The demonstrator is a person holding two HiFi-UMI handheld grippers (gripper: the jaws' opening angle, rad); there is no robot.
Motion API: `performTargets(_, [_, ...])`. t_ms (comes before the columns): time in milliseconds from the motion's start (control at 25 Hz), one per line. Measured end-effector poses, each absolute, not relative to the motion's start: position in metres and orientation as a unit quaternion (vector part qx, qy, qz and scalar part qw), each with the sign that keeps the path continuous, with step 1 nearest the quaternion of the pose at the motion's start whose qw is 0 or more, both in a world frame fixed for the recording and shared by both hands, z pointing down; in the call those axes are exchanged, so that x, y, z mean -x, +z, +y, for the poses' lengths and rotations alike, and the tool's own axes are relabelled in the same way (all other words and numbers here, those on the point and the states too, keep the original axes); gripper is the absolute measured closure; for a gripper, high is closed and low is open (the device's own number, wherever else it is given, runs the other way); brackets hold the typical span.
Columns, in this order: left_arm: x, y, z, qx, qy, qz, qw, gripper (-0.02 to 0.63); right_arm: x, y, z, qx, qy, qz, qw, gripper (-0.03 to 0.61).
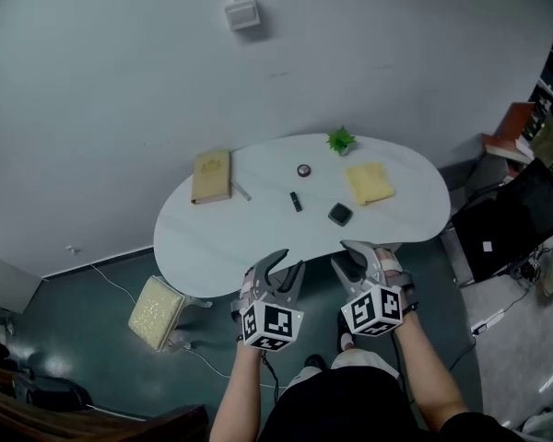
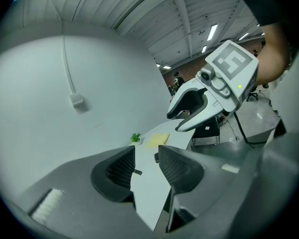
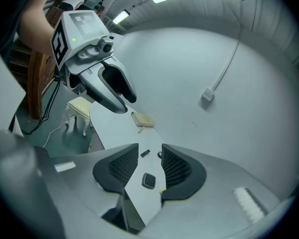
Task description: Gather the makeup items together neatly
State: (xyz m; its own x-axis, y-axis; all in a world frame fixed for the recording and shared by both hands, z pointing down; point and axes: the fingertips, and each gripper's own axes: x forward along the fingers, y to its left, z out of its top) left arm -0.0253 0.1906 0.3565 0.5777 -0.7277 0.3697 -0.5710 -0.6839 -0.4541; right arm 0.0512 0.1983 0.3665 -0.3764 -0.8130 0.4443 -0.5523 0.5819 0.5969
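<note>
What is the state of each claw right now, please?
Left claw: open, holding nothing.
Right claw: open, holding nothing.

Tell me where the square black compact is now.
In the head view, the compact lies right of the table's centre, between the black tube and the yellow cloth.

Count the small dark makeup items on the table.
3: a round compact near the plant, a dark stick mid-table, a square compact by the yellow cloth. The pale stick beside the book may be a fourth.

Pale wall [image 1: 120, 63], teal floor [image 1: 83, 311], white table [image 1: 212, 238], perhaps a cushioned stool [image 1: 157, 313]
</note>
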Motion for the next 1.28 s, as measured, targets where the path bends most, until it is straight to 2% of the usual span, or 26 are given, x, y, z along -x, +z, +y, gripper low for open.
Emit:
performTargets(80, [0.019, 0.358, 0.179, 0.876, -0.276, 0.37, 0.142, 0.451, -0.057, 0.367, 0.186, -0.418, -0.176, -0.812, 0.366, 0.438])
performTargets(360, [-0.001, 0.364, 0.138, 0.87, -0.293, 0.374, 0.134, 0.44, -0.079, 0.367, 0.14, -0.407, -0.175, -0.821, 0.361, 0.413])
performTargets(1280, [-0.035, 0.403, 0.064, 0.844, -0.329, 0.418, 0.067, 0.439, -0.12, 0.394, 0.057, -0.352, -0.157, -0.851, 0.357, 0.413])
